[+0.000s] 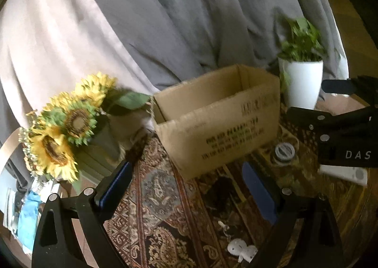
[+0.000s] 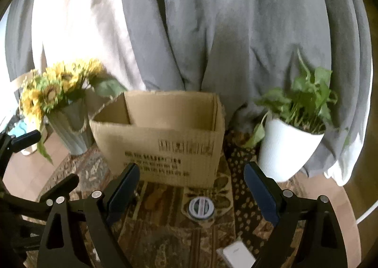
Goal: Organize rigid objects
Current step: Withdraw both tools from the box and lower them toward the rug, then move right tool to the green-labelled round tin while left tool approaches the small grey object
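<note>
An open cardboard box [image 1: 219, 124] stands on the patterned tablecloth [image 1: 165, 209]; it also shows in the right wrist view [image 2: 163, 135]. A small round jar with a white lid [image 2: 201, 207] lies in front of the box, between my right gripper's fingers; it also shows in the left wrist view [image 1: 284, 152]. A white flat block [image 2: 236, 255] lies near the front; it also shows in the left wrist view [image 1: 345, 173]. A small white figure [image 1: 241, 250] lies by my left gripper. My left gripper [image 1: 186, 180] is open and empty. My right gripper [image 2: 191, 183] is open and empty above the jar.
A vase of sunflowers [image 1: 68, 131] stands left of the box; it also shows in the right wrist view [image 2: 61, 102]. A white pot with a green plant [image 2: 290, 140] stands right of the box. Grey and beige curtains [image 2: 212, 31] hang behind. The right gripper's body [image 1: 342, 131] enters the left wrist view.
</note>
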